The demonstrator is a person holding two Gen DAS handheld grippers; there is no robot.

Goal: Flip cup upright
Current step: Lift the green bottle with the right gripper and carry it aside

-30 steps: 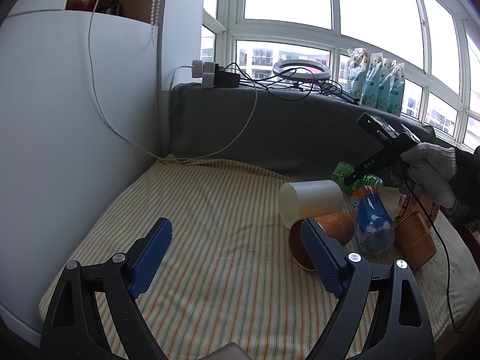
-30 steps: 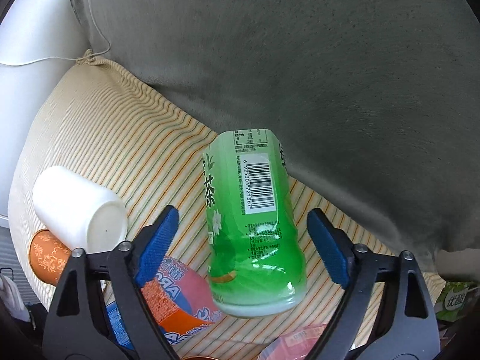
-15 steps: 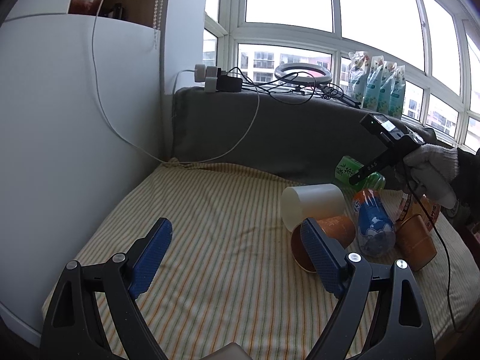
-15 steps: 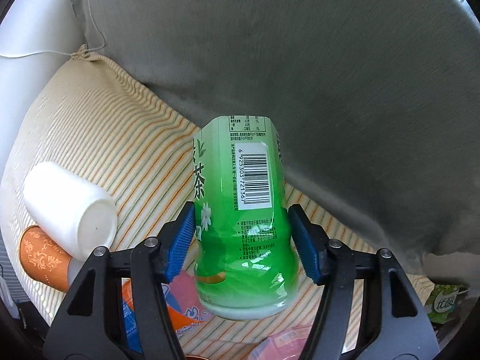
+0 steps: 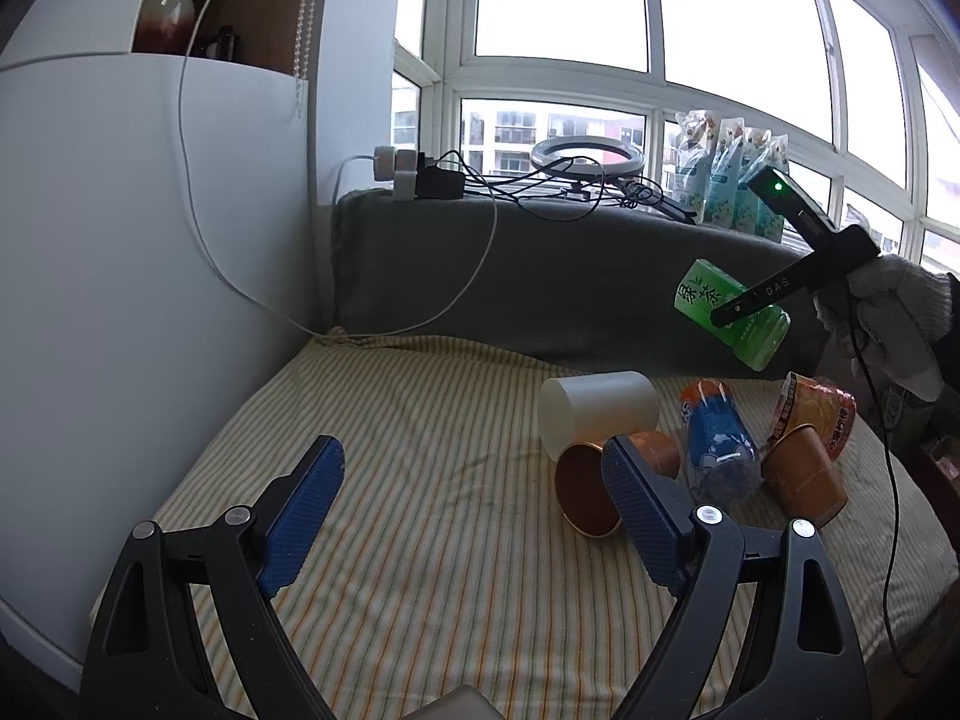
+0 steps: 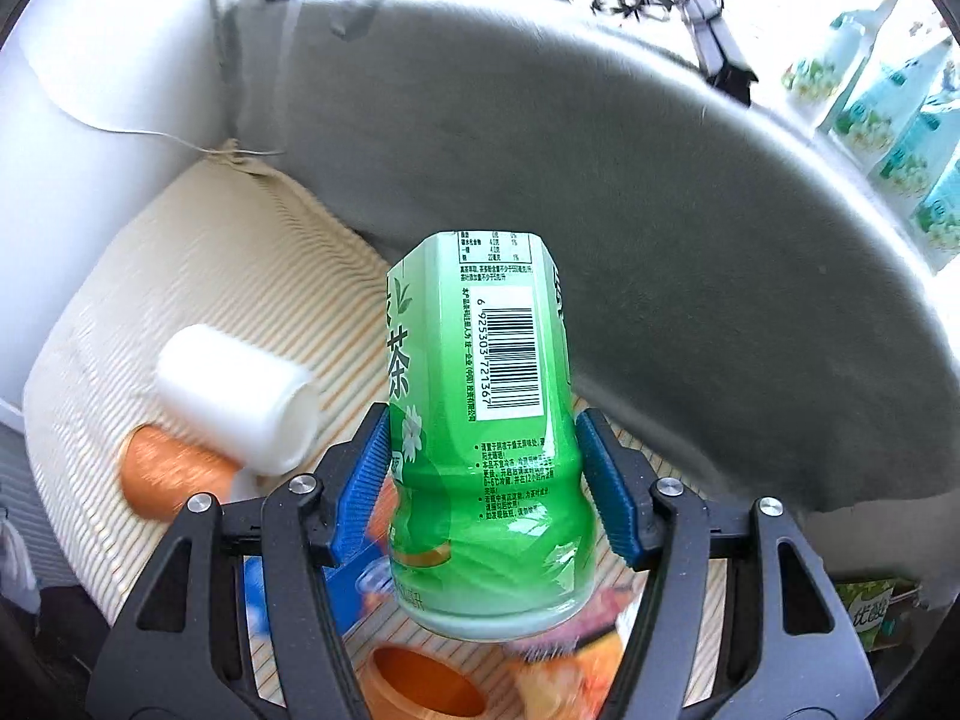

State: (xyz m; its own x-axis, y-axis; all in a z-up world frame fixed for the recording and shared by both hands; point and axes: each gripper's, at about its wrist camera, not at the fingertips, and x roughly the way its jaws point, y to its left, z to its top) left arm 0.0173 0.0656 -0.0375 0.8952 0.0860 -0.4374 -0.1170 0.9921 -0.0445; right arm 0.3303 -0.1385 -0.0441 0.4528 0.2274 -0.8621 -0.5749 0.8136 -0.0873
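Note:
My right gripper (image 6: pixel 483 483) is shut on a green tea bottle (image 6: pixel 480 420) and holds it in the air above the striped cloth; the bottle (image 5: pixel 729 315) also shows in the left wrist view, tilted, well above the cups. A white cup (image 5: pixel 597 414) lies on its side on the cloth, with an orange cup (image 5: pixel 600 492) on its side in front of it. Another orange cup (image 5: pixel 807 483) lies tipped at the right. My left gripper (image 5: pixel 474 516) is open and empty, low over the cloth, its right finger in front of the near orange cup.
A blue-and-orange bottle (image 5: pixel 717 447) lies between the cups, an orange snack tub (image 5: pixel 819 414) behind it. A grey covered ledge (image 5: pixel 570 276) backs the cloth, with a ring light (image 5: pixel 585 153) and cables on it. A white wall (image 5: pixel 120 300) stands at the left.
My right gripper closed on the green bottle and lifted it off the cloth. My left gripper has drawn back and tilted up a little.

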